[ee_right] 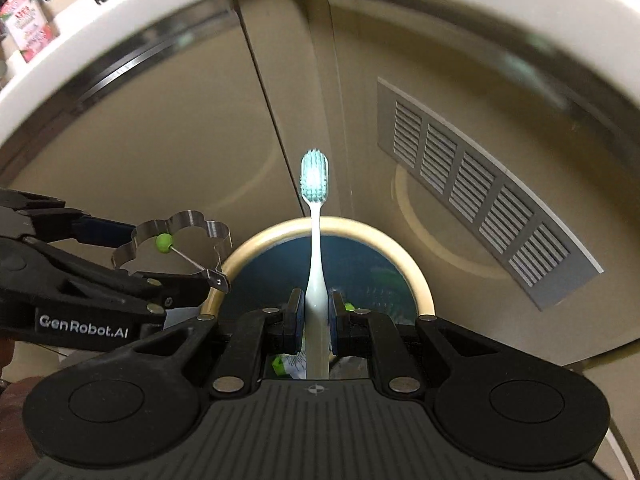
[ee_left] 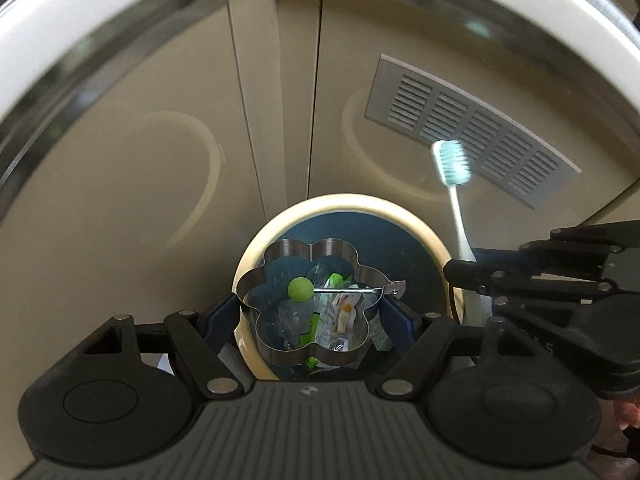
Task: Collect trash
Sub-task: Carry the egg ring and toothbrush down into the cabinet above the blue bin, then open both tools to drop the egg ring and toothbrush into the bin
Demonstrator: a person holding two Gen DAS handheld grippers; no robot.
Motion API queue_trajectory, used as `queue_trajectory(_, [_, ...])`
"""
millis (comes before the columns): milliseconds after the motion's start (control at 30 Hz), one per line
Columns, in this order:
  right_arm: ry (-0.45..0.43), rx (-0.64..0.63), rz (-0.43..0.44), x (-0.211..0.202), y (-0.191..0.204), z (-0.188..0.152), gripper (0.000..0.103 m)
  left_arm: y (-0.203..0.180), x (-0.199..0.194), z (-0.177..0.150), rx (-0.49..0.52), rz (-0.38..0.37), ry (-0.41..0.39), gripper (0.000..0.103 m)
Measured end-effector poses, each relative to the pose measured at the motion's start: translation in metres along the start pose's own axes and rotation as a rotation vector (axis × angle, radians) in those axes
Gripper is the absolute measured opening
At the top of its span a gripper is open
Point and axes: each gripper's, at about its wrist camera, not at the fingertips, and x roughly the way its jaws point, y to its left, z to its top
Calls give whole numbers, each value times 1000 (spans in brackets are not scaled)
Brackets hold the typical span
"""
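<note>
A flower-shaped metal ring (ee_left: 280,350) with a green knob (ee_left: 301,289) on a thin wire sits between the blue pads of my left gripper (ee_left: 310,312), which is shut on it across its width. Straight below is a round bin with a cream rim (ee_left: 344,202) and a dark blue liner, holding crumpled wrappers (ee_left: 336,320). My right gripper (ee_right: 316,308) is shut on the handle of a white toothbrush (ee_right: 316,240), teal bristles pointing away from me, over the same bin (ee_right: 340,224). Each view shows the other hand: the right gripper (ee_left: 460,272) with its toothbrush (ee_left: 456,208), the left gripper (ee_right: 160,256) with its ring (ee_right: 192,218).
Beige cabinet doors stand behind the bin, with a grey vent grille (ee_left: 472,132) (ee_right: 480,184) in the right door. A white counter edge (ee_right: 120,4) curves overhead, a pink bottle (ee_right: 28,28) on it at the left. The two grippers hang close together above the bin.
</note>
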Motion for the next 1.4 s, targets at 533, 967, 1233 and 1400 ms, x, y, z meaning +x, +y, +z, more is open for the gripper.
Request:
queue_trajectory(533, [99, 26, -36, 51, -9, 4, 14, -10, 69, 9, 30, 18, 118, 81])
queue_trajectory(967, [147, 29, -62, 71, -6, -4, 14, -18, 109, 7, 51, 59, 192, 82])
queue_trajectory(1233, [194, 31, -87, 88, -3, -2, 15, -24, 130, 13, 43, 61, 253, 84])
queue_trajectory(1400, [206, 70, -95, 87, -8, -1, 20, -21, 130, 14, 52, 58, 258, 96])
